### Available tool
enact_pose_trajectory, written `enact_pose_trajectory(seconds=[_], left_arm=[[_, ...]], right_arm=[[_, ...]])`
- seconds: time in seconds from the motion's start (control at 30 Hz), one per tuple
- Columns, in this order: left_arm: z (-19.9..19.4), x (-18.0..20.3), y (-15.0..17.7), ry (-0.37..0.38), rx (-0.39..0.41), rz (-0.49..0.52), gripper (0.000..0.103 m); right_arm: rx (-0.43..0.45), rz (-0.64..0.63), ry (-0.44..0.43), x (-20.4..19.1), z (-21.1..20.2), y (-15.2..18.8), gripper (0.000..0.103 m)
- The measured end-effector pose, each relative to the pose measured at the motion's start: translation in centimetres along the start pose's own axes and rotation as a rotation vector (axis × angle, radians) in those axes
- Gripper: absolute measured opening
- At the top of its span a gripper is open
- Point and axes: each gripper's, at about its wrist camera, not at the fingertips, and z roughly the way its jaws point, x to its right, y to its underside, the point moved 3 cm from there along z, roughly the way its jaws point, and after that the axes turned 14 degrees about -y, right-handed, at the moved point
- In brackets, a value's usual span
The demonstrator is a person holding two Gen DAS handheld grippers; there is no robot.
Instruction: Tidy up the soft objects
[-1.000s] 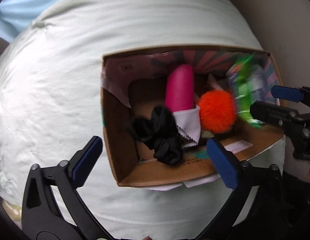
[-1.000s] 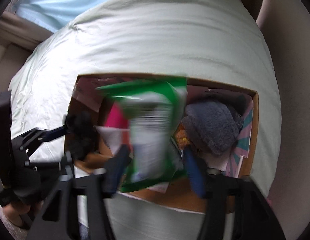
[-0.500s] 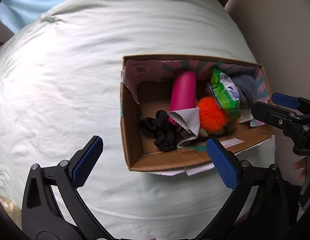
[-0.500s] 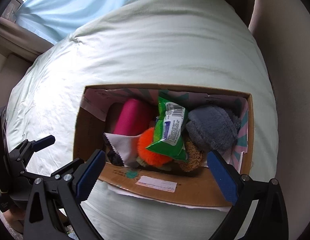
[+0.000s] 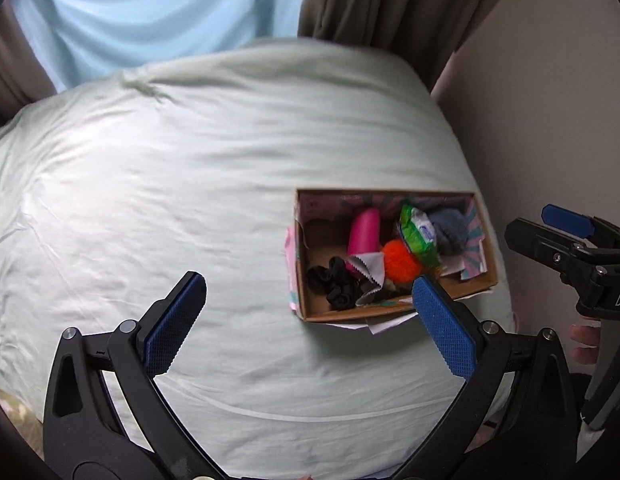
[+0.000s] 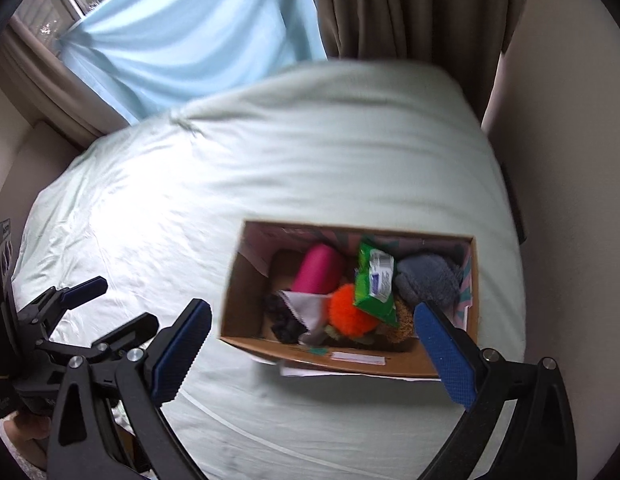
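Cardboard makes up the open box (image 5: 394, 308) (image 6: 350, 356) lying on my bed (image 5: 190, 200) (image 6: 270, 160), close to the bed's right edge and toward its near end. Its long axis runs left to right across the bed, parallel to the near edge, with the opening facing up.

Inside, a pink cylinder (image 5: 364, 234) (image 6: 316, 270) lies with its length pointing from front to back of the box. A black scrunchie (image 5: 334, 282) (image 6: 284, 316) sits in the front-left part, a grey-white cloth with a zigzag edge (image 5: 370, 272) (image 6: 310, 308) rests against the cylinder's near end, and an orange pom-pom (image 5: 400, 264) (image 6: 348, 314) is just beside the cloth. A green packet (image 5: 418, 236) (image 6: 376, 282) leans on top of the pom-pom, its long side tilted front to back, and a fuzzy grey item (image 5: 450, 230) (image 6: 428, 278) fills the right end.

My left tool (image 5: 310, 318) (image 6: 86, 304) is spread wide and holds nothing; my right tool (image 6: 314, 350) (image 5: 566, 228) is likewise spread wide with nothing between its fingers.

A second ago the green packet was between my right tool's fingers over the box; now it lies inside, and both tools have pulled back so the box looks smaller and the blue curtain (image 5: 150, 12) (image 6: 190, 40) shows.
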Motion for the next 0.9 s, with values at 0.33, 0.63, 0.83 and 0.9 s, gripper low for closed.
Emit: enact_pose_trajectory(seconds=[0.33, 0.63, 0.83, 0.9], left_arm=[[-12.2, -9.2, -1.4, -0.020, 0.240, -0.098, 0.103], [-20.5, -14.3, -0.8, -0.062, 0.436, -0.181, 0.103], [-22.3, -14.8, 0.9, -0.084, 0.501, -0.172, 0.103], [-22.8, -14.7, 1.5, -0.090, 0.512, -0.166, 0.103]], right_arm=[[0.234, -0.122, 0.045, -10.5, -8.8, -0.7, 0.101], [0.385, -0.181, 0.103, -17.3, -13.9, -0.3, 0.101], [0.445, -0.196, 0.125, -19.3, -15.5, 0.8, 0.101], [0.459, -0.192, 0.143, -19.5, -15.7, 1.1, 0.101]])
